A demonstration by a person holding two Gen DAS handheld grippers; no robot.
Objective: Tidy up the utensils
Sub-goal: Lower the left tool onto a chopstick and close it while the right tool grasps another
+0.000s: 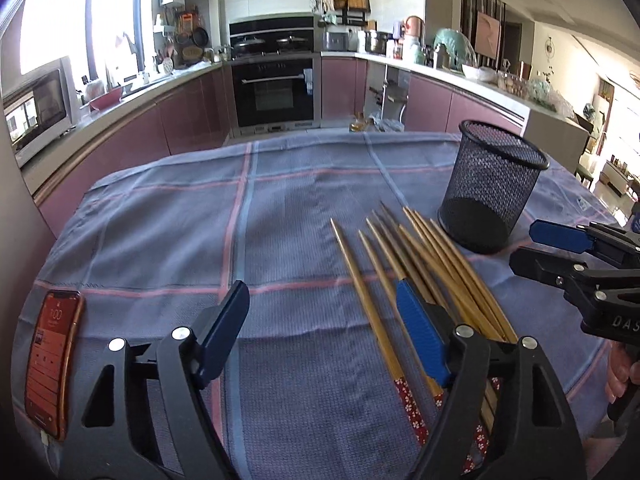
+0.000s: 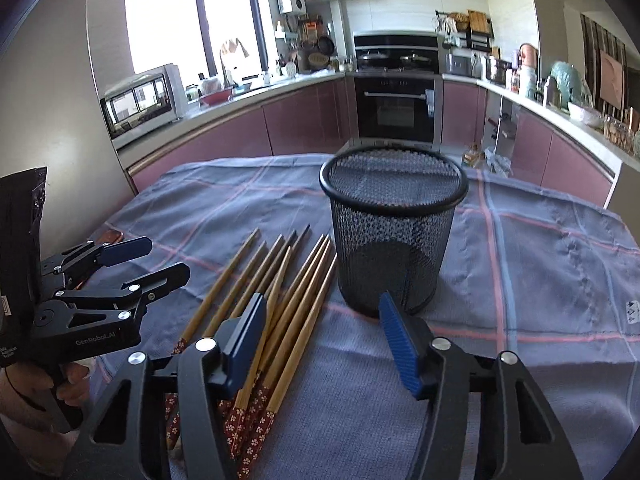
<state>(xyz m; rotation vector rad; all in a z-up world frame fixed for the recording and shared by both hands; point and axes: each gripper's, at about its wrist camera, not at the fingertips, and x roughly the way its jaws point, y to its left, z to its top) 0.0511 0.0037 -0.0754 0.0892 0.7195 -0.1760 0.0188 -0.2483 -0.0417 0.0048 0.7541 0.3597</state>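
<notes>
Lying fanned on a blue checked tablecloth [image 1: 160, 220], bamboo chopsticks [image 1: 404, 264] point their tapered tips away from both grippers, long axes running roughly along the reach, red patterned ends nearest. An empty mesh holder [image 2: 394, 240] stands upright just beside their tips, to the right. Both tools are angled downward. The left gripper [image 1: 320, 344] is seen with jaws apart and nothing between them; the right gripper [image 2: 324, 344] is likewise unclamped, straddling the bundle's right edge.
</notes>
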